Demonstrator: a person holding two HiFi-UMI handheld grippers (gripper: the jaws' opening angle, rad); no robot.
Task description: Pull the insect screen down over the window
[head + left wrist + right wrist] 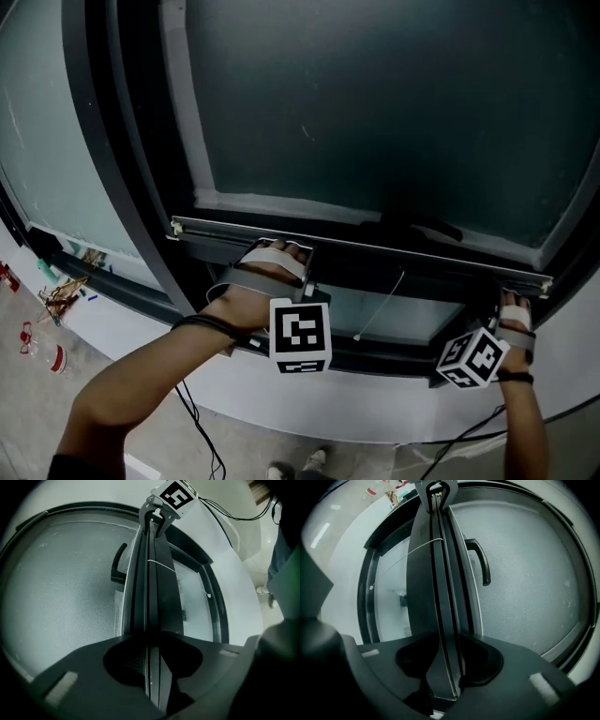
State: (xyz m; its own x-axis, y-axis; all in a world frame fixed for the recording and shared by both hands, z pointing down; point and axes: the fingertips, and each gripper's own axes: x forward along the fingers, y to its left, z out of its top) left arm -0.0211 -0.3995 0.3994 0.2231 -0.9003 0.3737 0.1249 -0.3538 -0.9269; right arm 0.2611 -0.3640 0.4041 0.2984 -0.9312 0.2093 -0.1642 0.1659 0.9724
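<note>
The grey mesh insect screen (375, 112) covers most of the window (127, 187). Its dark metal bottom bar (403, 253) hangs low, with a strip of bare glass (403, 314) left under it. The left gripper (302, 277) and the right gripper (511, 302) each pinch this bar, one near each end. If one side is pulled harder, the bar may tilt and jam at the sides, I think. If a pinch slips, the screen may spring up. I count one screen, one bar, two grippers, one thin white pull cord (380, 305) and one black window handle (483, 564).
</note>
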